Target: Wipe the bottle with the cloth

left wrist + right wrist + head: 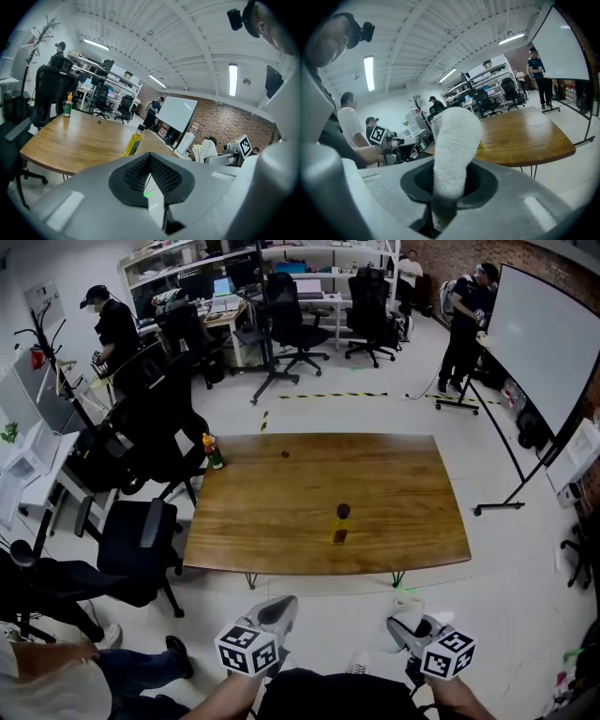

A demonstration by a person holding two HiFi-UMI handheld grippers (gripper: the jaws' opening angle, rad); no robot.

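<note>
White terry cloth (452, 150) stands upright out of the right gripper (449, 187). Its fingers (482, 180) are clamped on the cloth's lower end. The free end sits proud of the tips, presumably so it can be laid against the bottle without the fingers touching it.

The left gripper (151, 174) has its fingers (135, 171) pressed together on nothing. Judgement: this is the free tool, likely meant to steady the bottle, and it must open first.

The bottle (341, 523), yellow-filled with a dark cap, stands upright on the wooden desk (394, 474). In the head view it is right of centre, towards the near edge, apart from everything else. Both grippers sit at the bottom of that frame, short of the desk edge and well apart from the bottle. Wiping is judged not yet begun.

A second bottle (213, 452), green with an orange cap, stands at the desk's upper left corner. A small dark object (285, 454) lies near the far edge and cannot be identified.

Obstructions:
- **Right gripper view:** the cloth fills the centre of the frame and hides nearly all of the bottle. Only a yellow sliver shows at its right edge.
- **Cloth:** its lowest part runs down between the fingers, out of sight.
- **Head view:** the fingers are small and foreshortened beside the marker cubes (247, 649), so their state is read from the gripper views.
- **Bottle label:** too small to read.
</note>
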